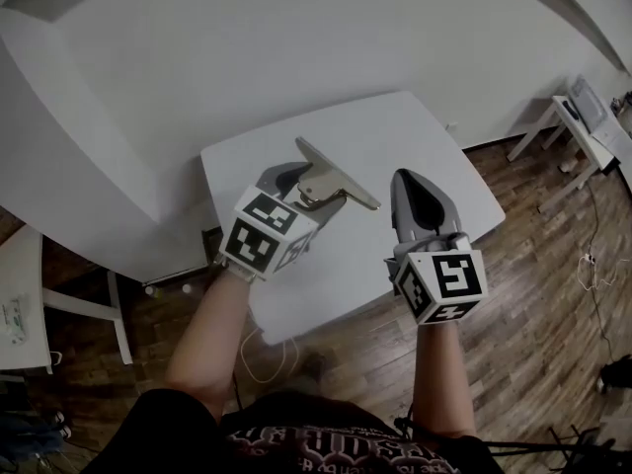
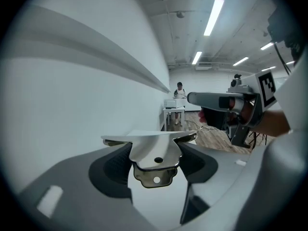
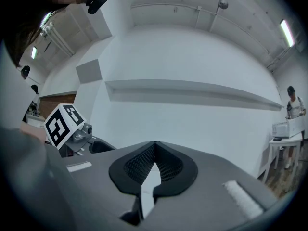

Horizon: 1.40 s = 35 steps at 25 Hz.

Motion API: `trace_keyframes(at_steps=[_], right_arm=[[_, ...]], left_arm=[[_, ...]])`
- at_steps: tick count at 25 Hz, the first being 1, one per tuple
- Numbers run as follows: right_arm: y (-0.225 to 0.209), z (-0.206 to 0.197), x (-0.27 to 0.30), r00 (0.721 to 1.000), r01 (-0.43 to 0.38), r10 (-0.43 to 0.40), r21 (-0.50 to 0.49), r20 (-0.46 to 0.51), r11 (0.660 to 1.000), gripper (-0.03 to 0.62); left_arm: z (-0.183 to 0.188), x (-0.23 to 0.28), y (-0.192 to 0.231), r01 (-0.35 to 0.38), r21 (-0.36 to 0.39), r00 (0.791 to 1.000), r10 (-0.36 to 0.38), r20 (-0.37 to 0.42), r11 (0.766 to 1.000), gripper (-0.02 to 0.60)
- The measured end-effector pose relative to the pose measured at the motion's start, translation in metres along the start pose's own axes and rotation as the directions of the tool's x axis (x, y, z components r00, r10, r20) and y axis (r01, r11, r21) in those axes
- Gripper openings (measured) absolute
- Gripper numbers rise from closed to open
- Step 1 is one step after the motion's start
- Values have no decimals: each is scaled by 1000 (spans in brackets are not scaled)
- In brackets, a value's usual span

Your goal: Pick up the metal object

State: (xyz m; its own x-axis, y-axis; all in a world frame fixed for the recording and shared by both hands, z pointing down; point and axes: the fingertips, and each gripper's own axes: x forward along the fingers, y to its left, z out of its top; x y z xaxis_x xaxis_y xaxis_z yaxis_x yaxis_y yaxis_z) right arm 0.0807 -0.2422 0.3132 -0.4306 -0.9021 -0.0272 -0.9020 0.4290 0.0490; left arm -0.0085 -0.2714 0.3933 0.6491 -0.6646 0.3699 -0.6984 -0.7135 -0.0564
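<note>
The fingers [image 2: 111, 166] of the left gripper [image 1: 308, 192] are clamped on the metal bracket [image 2: 155, 150]. One ribbed pad presses each side of the waisted tab, just above its two small holes. The right gripper [image 3: 154, 160] has its fingers shut tip to tip on nothing and hangs over the counter [image 1: 415, 126] toward the right edge. From where I stand, the bracket looks to be over the left half of the counter and held up off the surface, though I can't be sure of a gap beneath it. It is a polished piece: a long flat bar with that short tab hanging from its middle. I'd judge it rigid and fairly weighty for its size, with nothing fragile about it. The mirror finish will be slick, though. The bar reaches out well past both pads, so a careless swing could twist it in the grip. The narrow neck of the tab seems the right place to hold it, since the pads nest in the waist and the shoulders above stop it slipping down. I'd keep the bar level and the squeeze firm.
</note>
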Motion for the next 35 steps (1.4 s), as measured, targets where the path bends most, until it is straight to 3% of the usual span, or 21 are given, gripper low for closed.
trace_keyframes(at_steps=[13,21,35], right_arm=[[12,5,-2,1000,-12,12,-9,1,1000,11],[15,12,-2,1000,-13,13,-13,13,1000,11],[1,10,-7,1000,27,-27,-40,6,999,9]], left_arm=[[29,-43,10,-67,-88,997,70,27,994,293],[42,-56,10,-86,-75,996,88,28,993,293],[28,-42,4,-87,-49,996,86,-21,995,293]])
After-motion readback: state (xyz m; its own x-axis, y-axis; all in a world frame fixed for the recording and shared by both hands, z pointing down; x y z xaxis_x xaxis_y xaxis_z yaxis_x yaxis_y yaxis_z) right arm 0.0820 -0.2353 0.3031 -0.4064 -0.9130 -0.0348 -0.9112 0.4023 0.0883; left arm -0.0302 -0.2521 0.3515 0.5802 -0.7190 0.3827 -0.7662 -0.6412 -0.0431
